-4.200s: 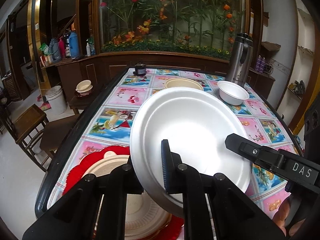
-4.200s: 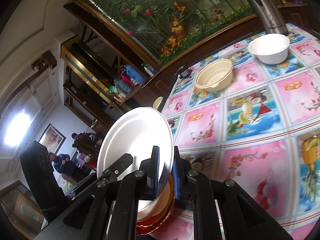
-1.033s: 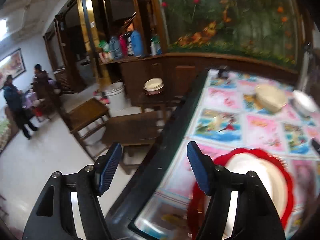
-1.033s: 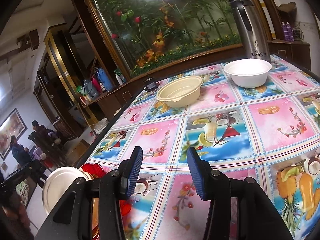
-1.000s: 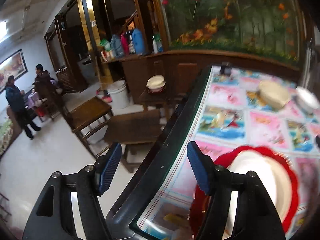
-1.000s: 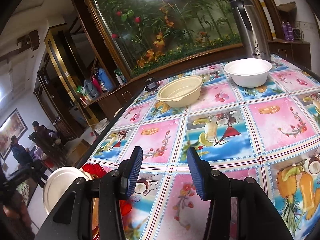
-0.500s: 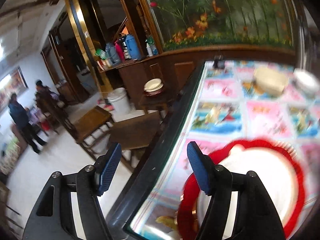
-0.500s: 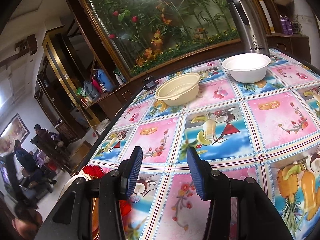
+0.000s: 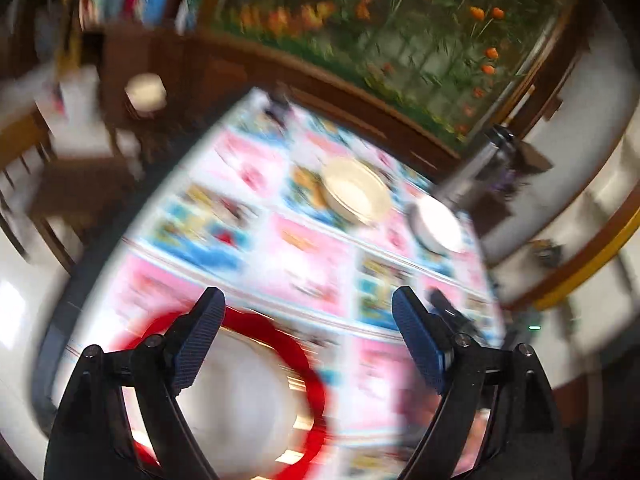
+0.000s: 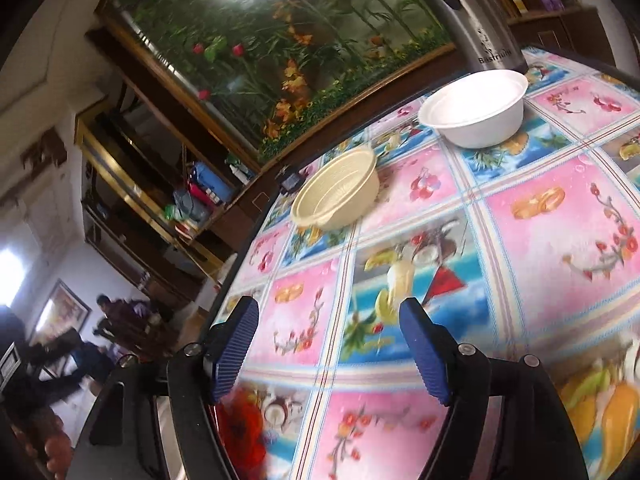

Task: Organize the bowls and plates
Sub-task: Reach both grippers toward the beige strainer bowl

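Note:
A stack of plates with a white plate (image 9: 240, 412) on top and a red plate (image 9: 308, 364) under it lies at the table's near left; the left wrist view is blurred. My left gripper (image 9: 308, 312) hovers above the stack's far edge, its jaws opening with nothing between them. A cream bowl (image 10: 336, 196) and a white bowl (image 10: 476, 112) stand far across the table; the cream bowl (image 9: 356, 192) and the white bowl (image 9: 438, 224) show in the left wrist view too. My right gripper (image 10: 328, 328) is over the tablecloth, its jaws opening, empty. The red plate's edge (image 10: 240, 428) shows at bottom left.
The table (image 10: 560, 240) has a bright fruit-and-flower cloth. A steel thermos (image 10: 476, 20) stands behind the white bowl. A small dark object (image 10: 290, 180) sits at the far table edge. Wooden chairs (image 9: 76, 184) stand left of the table. People (image 10: 80, 344) are far off to the left.
Both grippers have widened. The left wrist view has swung right from the chairs and floor onto the table. The right wrist view has rolled and moved closer to the bowls.

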The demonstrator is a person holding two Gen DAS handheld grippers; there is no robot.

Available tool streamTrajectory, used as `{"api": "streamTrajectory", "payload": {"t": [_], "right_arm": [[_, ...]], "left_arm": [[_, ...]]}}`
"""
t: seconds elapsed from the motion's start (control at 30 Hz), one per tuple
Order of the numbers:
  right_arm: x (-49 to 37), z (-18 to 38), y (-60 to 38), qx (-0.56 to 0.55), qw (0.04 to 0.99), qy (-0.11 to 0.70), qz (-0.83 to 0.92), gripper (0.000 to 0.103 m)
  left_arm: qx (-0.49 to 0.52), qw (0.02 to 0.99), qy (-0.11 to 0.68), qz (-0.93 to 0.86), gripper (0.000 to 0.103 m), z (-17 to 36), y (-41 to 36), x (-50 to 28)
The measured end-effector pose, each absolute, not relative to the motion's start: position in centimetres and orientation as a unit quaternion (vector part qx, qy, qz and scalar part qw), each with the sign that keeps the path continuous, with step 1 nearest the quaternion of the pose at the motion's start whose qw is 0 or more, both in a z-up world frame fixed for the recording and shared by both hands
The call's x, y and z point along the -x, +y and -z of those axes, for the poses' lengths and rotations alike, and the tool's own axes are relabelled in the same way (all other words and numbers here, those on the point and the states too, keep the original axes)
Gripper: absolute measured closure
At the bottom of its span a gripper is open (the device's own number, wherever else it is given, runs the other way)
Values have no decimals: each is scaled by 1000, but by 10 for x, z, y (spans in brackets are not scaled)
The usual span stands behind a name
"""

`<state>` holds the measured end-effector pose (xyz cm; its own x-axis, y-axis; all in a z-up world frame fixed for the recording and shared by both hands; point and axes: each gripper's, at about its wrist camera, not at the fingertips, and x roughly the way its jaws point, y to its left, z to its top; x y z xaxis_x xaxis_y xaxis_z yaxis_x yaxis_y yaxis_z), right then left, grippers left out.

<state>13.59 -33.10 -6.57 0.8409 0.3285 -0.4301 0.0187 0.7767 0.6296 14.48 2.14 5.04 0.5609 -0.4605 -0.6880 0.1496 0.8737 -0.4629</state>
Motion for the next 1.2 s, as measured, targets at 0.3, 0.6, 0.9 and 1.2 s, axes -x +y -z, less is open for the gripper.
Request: {"api": "streamTrajectory", "payload": {"t": [0.3,0.6,0.9,1.2], "right_arm": [[-155,71,-383,-380,886,254,-79,26],[-157,64,-406,-381,892,233,-72,16],[-176,76,-440,-429,866,242,-88,8],[-174,79,-445,-462,855,220,-88,4]], "left_arm": [[132,841,492,181,17,-46,-56,-186],[173,813,545,115,17,-20,-79,-296],[214,787,577,48,16,26,-94,-377],[172,788,591,10,16,51,-125,-401]]}}
